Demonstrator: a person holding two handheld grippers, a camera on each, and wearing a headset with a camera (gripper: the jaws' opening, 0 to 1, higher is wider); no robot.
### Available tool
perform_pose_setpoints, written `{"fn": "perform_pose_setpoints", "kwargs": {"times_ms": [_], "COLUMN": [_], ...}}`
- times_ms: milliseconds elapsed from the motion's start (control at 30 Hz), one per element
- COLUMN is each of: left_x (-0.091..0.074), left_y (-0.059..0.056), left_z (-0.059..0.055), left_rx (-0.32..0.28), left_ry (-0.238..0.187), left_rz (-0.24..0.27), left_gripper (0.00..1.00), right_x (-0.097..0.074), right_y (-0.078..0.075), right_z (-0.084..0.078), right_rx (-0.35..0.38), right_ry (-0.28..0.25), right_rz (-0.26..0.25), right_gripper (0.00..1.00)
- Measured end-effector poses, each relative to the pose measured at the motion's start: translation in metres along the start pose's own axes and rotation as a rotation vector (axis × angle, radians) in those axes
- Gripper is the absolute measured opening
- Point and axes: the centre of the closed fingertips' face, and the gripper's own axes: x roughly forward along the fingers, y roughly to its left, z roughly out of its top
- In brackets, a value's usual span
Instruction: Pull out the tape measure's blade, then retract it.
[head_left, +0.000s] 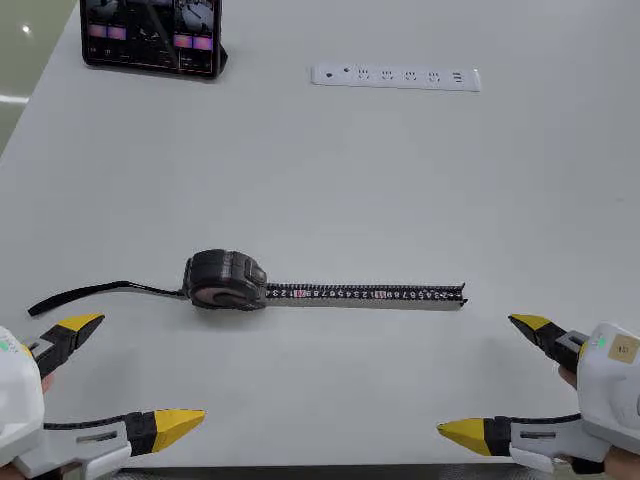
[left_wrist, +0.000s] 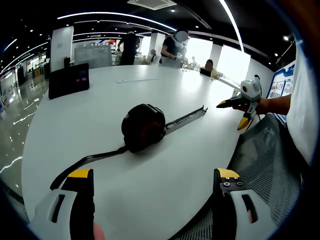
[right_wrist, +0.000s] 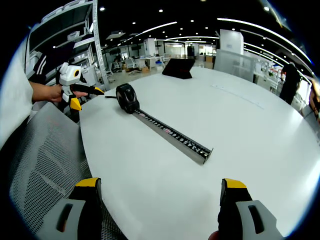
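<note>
Our left gripper (head_left: 148, 368) and right gripper (head_left: 478, 374) gape empty near the black round tape measure (head_left: 225, 280); unguided, its long dark blade (head_left: 365, 294) may whip back.

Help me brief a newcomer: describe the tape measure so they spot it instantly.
On the white table, look near the person's edge, between the left gripper and right gripper. The tape measure is a dark rounded case. Unlike the far tablet and power strip, it trails a black strap and a marked blade.
</note>
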Motion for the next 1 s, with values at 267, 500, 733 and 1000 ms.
{"fn": "perform_pose_setpoints", "kwargs": {"times_ms": [267, 500, 733, 1000], "left_x": [0.009, 0.020, 0.034, 0.043], "left_y": [0.000, -0.004, -0.007, -0.010], "left_z": [0.005, 0.011, 0.018, 0.022], "left_rx": [0.005, 0.003, -0.011, -0.030], "left_ry": [0.004, 0.003, -0.002, -0.009], "left_rz": [-0.001, -0.014, -0.030, -0.043], "left_gripper": [0.97, 0.96, 0.96, 0.95], "right_x": [0.004, 0.006, 0.006, 0.006], "right_y": [-0.005, -0.008, -0.010, -0.016], "right_z": [0.003, 0.003, 0.002, 0.000], "right_rx": [-0.021, -0.031, -0.046, -0.067], "right_ry": [0.004, 0.009, 0.021, 0.039], "right_rz": [0.005, 0.010, 0.018, 0.020], "right_gripper": [0.95, 0.92, 0.87, 0.83]}}
